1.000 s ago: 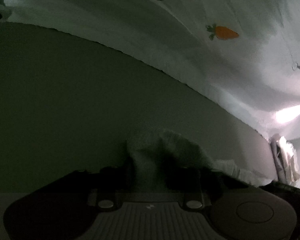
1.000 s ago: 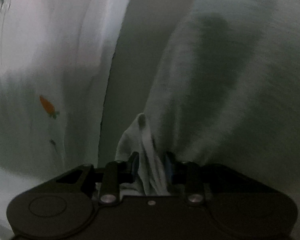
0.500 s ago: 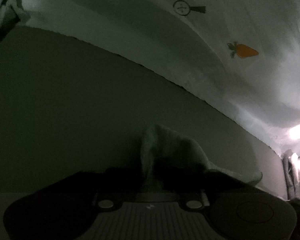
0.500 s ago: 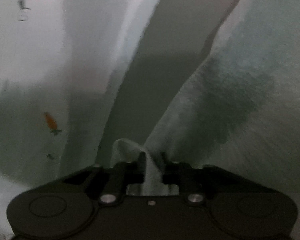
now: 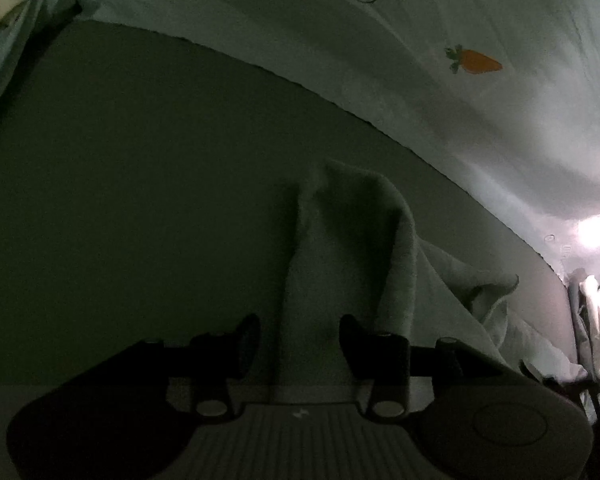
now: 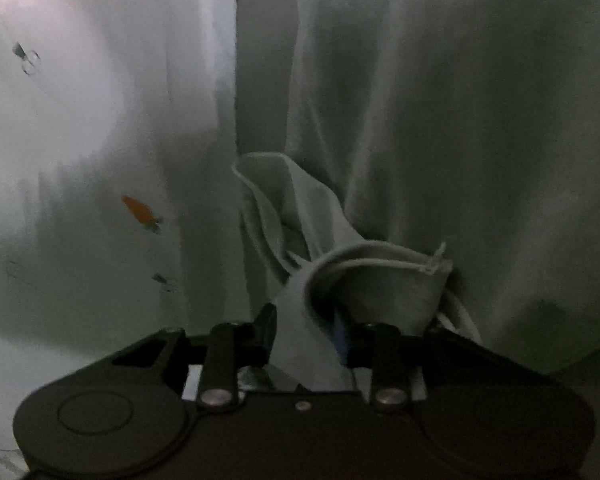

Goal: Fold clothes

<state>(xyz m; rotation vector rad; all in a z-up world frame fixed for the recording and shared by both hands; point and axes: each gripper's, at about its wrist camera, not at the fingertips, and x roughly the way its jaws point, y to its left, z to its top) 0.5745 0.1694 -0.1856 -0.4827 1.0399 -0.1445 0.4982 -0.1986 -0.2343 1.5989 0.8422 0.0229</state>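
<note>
garment [image 5: 340, 248]: soft, light, limp, draped near carrot print [image 5: 476, 61] | left tongs [image 5: 298, 338]: spread around a fold | right tongs [image 6: 306, 330]: pinching hem [image 6: 380, 268] | grip: at hem corners, likely

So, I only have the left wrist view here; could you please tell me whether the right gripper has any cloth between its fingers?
Observer: Yes, a bunched fold of the pale cloth fills the gap in the right gripper; I cannot tell whether it is clamped.
Operator: Thank you. Is an edge of the cloth visible there?
Observer: Yes, a stitched hem corner with a loose thread curls just ahead of the fingers.
</note>
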